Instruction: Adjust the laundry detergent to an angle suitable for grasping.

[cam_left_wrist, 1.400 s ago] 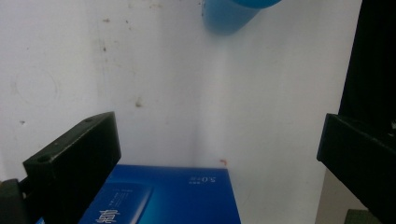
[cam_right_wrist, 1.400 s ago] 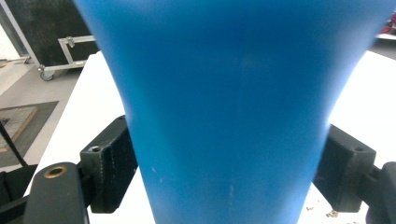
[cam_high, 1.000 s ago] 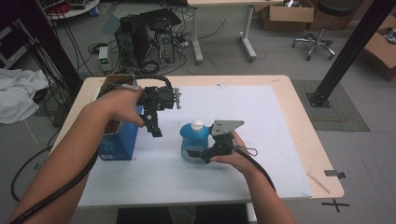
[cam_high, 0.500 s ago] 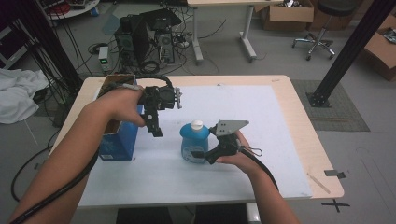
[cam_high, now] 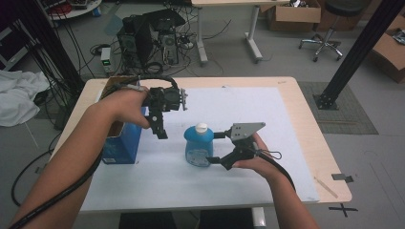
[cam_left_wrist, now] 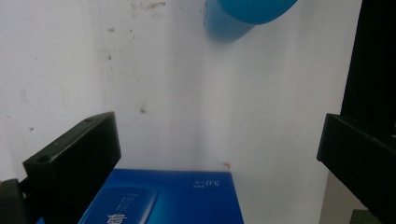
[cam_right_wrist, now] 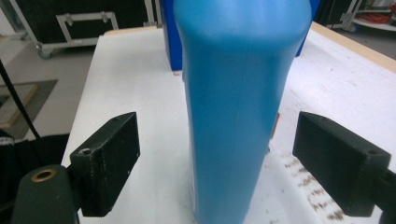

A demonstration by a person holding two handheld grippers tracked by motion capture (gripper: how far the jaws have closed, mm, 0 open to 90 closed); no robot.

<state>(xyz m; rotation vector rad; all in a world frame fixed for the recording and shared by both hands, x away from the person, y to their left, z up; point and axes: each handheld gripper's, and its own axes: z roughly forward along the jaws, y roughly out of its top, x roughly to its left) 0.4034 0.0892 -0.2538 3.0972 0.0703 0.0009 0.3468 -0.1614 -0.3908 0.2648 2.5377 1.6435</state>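
White table: one bottle, one box.

Both forearms are seen bare, with no sleeves. Each hand-held gripper is built black with blocky jaws; the right hand-held gripper is topped by a grey three-cornered plate, and black cables are trailed.

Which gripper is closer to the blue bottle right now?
Right. The right gripper has its open jaws either side of the bottle; the left gripper hangs open above the box.
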